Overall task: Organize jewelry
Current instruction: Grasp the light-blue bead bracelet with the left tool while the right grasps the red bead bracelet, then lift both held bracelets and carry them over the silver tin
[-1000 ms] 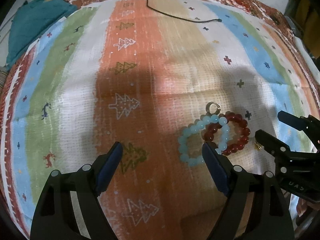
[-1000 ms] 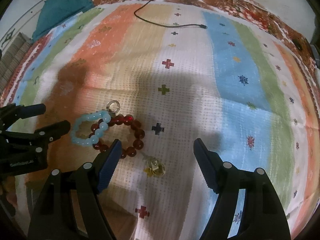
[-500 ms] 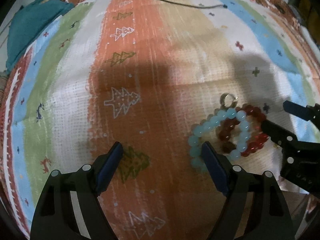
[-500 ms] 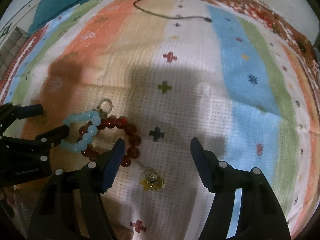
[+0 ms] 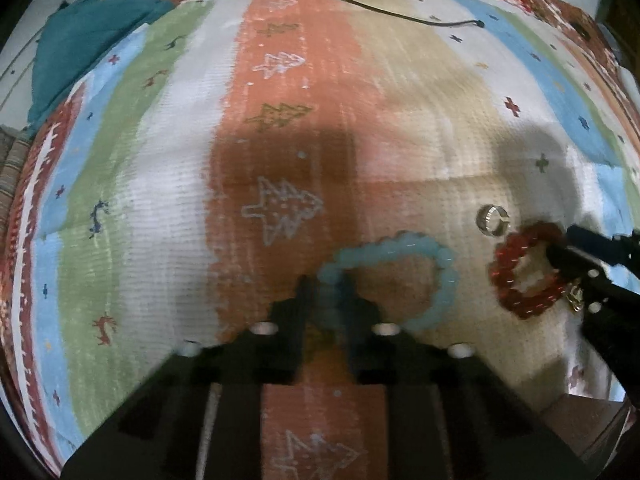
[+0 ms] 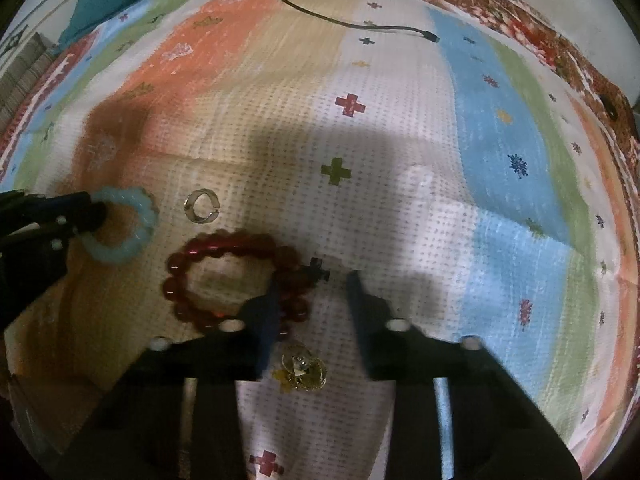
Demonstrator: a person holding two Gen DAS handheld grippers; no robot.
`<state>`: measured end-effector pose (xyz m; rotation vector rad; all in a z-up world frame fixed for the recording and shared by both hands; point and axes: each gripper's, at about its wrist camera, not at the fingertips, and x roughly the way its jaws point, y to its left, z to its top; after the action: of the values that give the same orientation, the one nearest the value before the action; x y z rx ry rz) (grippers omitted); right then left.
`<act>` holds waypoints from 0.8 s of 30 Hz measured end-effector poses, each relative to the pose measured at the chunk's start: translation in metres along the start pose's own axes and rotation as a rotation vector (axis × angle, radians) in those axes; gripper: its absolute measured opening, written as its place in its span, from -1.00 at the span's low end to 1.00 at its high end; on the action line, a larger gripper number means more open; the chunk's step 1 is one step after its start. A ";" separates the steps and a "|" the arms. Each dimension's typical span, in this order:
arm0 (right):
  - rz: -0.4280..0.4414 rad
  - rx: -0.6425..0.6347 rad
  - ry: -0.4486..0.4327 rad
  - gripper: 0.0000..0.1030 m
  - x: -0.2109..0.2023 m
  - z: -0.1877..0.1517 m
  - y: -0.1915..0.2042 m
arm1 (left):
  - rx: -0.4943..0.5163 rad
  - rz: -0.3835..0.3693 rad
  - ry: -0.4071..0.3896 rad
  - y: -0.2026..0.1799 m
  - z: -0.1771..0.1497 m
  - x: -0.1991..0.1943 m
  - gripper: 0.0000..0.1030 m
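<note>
The left gripper (image 5: 327, 284) sits low over the striped blanket (image 5: 160, 200), its two fingers drawn close together and pinched on the near-left part of the pale blue bead bracelet (image 5: 436, 264). In the right wrist view the same bracelet (image 6: 136, 236) shows as a loop hanging off the tips of that gripper at the left edge. The picture is blurred there, so how firmly the beads are pinched cannot be told.

The right gripper (image 6: 314, 280) has its fingers apart, with a clear gap between them. Its left finger (image 6: 268, 320) lies over the near-right side of the dark red bead bracelet (image 6: 224, 280); whether it touches the beads cannot be told. Nearest of all, between the two fingers' bases, a small gold earring or charm (image 6: 302, 368) lies on the cloth.

The red bracelet (image 5: 524, 276) lies flat just right of the blue one, the two apart. Just beyond both, between them, lies a small silver ring (image 6: 202, 206) with a gap in its band, touching neither.

Farther off the blanket's orange, beige, white, blue and green stripes run toward the far edge, where a thin black cable (image 6: 352, 24) trails across the cloth. At the far left corner lies a bunched teal cloth (image 5: 92, 48).
</note>
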<state>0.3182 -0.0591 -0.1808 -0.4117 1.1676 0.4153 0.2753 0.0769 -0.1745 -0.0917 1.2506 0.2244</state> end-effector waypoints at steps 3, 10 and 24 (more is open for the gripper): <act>-0.006 -0.006 -0.007 -0.72 -0.001 -0.001 0.001 | -0.009 0.002 -0.006 0.001 0.000 -0.002 -0.79; 0.009 -0.001 -0.051 -0.73 -0.023 -0.002 0.001 | -0.049 -0.039 -0.022 0.000 0.000 -0.020 -0.79; 0.061 0.023 -0.152 -0.73 -0.073 -0.008 0.004 | -0.047 -0.120 -0.120 -0.011 -0.001 -0.074 -0.79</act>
<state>0.2856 -0.0672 -0.1156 -0.3193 1.0383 0.4773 0.2546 0.0576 -0.1052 -0.1907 1.1164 0.1536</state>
